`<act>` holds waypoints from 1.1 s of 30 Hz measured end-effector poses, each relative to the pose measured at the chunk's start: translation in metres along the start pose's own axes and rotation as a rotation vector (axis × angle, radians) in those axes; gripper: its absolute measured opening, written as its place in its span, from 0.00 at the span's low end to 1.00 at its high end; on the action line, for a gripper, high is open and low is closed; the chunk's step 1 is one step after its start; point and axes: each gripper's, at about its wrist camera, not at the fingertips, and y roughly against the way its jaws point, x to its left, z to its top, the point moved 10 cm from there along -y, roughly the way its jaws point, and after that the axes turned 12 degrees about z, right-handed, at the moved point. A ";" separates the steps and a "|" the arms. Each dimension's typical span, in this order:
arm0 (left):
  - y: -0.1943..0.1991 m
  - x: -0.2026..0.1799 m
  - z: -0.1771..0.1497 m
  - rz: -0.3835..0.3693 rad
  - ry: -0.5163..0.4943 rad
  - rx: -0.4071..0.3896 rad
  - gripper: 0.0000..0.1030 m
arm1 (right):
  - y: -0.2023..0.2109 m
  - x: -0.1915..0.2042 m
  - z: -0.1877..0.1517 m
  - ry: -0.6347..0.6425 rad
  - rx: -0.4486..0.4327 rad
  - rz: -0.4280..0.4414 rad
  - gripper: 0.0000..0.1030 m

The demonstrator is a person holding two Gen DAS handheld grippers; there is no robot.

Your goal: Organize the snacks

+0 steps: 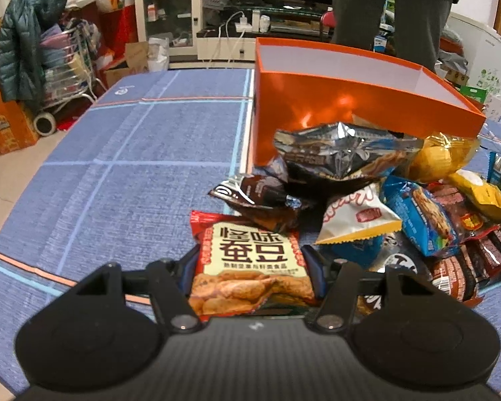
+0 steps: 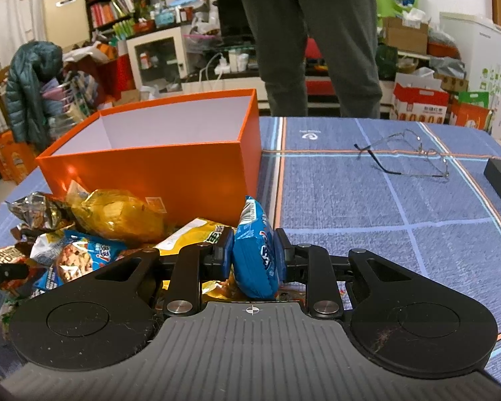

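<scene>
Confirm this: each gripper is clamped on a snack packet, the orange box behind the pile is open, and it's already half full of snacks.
One thing is wrong: the orange box is open, but the part of its inside in view holds no snacks, as the right wrist view shows. The rest stands: the left gripper clamps a red packet and the right gripper a blue packet.

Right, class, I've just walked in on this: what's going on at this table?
Someone is sorting snacks with a gripper in each hand. The left gripper is closed on a red bean packet, the right gripper on a blue packet held on edge. Both packets are near the snack pile, in front of the orange box, which looks empty as far as its inside shows. Glasses lie on the blue cloth.
</scene>
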 end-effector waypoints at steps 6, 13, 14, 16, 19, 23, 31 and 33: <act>0.004 0.006 0.002 0.025 0.007 -0.017 0.58 | 0.006 0.005 0.001 0.014 -0.008 -0.006 0.03; 0.009 0.013 0.004 0.048 0.012 -0.033 0.58 | 0.011 0.009 0.003 0.025 -0.020 -0.009 0.03; 0.011 0.015 0.006 0.047 0.018 -0.038 0.58 | 0.013 0.010 0.003 0.029 -0.024 -0.010 0.03; 0.014 0.018 0.007 0.045 0.026 -0.045 0.58 | 0.015 0.011 0.004 0.044 -0.031 -0.015 0.03; 0.020 0.022 0.007 0.040 0.041 -0.053 0.58 | 0.019 0.014 0.006 0.064 -0.042 -0.020 0.03; 0.031 0.026 0.006 0.024 0.060 -0.063 0.58 | 0.025 0.017 0.008 0.072 -0.052 -0.016 0.03; 0.059 0.026 0.006 -0.011 0.082 -0.107 0.58 | 0.033 0.014 0.006 0.066 -0.060 -0.007 0.03; 0.067 0.026 0.007 -0.017 0.080 -0.126 0.58 | 0.034 0.013 0.008 0.063 -0.064 -0.003 0.03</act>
